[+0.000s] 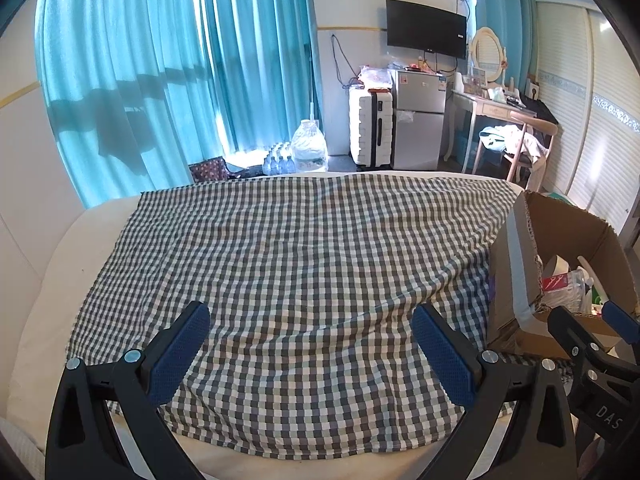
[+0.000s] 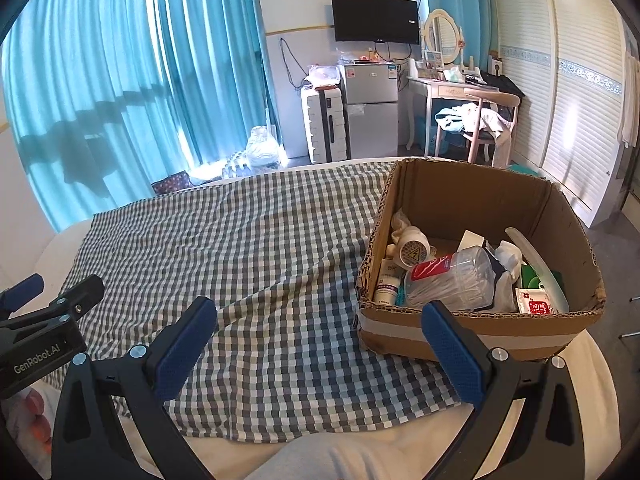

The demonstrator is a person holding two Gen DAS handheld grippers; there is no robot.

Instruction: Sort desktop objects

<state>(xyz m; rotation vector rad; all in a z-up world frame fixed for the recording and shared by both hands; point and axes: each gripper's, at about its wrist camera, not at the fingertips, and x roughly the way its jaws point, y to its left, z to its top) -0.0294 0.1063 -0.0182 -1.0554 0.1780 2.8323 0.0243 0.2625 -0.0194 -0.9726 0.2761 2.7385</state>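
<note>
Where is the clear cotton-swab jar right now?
In the right wrist view, the jar lies on its side inside the cardboard box at the checked cloth's right edge, between a white tube and a comb.

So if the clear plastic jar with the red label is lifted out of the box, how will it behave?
The jar probably feels light, since it seems to hold only thin white sticks. Its smooth round wall may slip between the tongs. It lies on its side in the cardboard box, so on the checked cloth it could roll.
</note>
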